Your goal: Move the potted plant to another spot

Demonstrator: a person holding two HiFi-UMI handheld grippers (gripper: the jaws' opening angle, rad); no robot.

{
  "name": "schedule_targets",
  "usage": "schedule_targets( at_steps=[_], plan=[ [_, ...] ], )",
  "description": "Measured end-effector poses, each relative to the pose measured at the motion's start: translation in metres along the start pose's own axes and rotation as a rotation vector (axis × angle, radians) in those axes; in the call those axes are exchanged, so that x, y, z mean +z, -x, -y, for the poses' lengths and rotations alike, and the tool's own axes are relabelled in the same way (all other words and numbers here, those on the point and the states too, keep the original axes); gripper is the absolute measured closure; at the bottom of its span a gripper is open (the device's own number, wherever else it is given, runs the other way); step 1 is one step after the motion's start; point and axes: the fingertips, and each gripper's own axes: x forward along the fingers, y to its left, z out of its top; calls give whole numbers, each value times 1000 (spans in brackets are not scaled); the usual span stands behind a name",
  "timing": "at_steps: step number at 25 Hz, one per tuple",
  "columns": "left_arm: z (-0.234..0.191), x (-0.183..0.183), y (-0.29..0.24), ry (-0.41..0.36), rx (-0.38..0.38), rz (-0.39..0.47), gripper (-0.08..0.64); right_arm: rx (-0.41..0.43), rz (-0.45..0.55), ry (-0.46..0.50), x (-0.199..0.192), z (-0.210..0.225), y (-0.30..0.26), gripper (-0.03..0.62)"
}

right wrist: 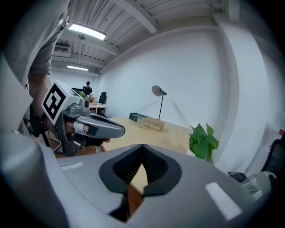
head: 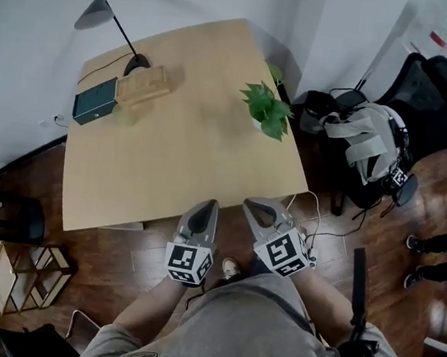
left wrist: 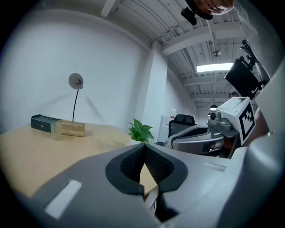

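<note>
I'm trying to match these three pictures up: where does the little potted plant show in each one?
Head view: potted plant above centre, at the right edge of the table.
Left gripper view: potted plant at the centre.
Right gripper view: potted plant right of centre.
Shared landmark: the desk lamp, left of the plant in all three.

the head view looks steeply down from above the person, far enough off to take in the whole pale wooden rectangular table (head: 170,151). both gripper views sit low just off its near edge, facing almost level across the top. all three share the leafy green potted plant (head: 266,110) and grey long-stemmed desk lamp (head: 94,14). each gripper view also catches the other: left gripper (right wrist: 120,130), right gripper (left wrist: 173,143).
</note>
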Motion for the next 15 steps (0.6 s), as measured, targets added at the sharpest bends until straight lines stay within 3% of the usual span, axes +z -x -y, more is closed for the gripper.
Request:
schedule_targets(
  at_steps=[6,15],
  plan=[
    [12,-1,24,12,9,4,566,10,11,-101,-2,-17,22,586],
    [31,7,26,3,38,38,566,48,38,-73,-1,-21,40,586]
  ],
)
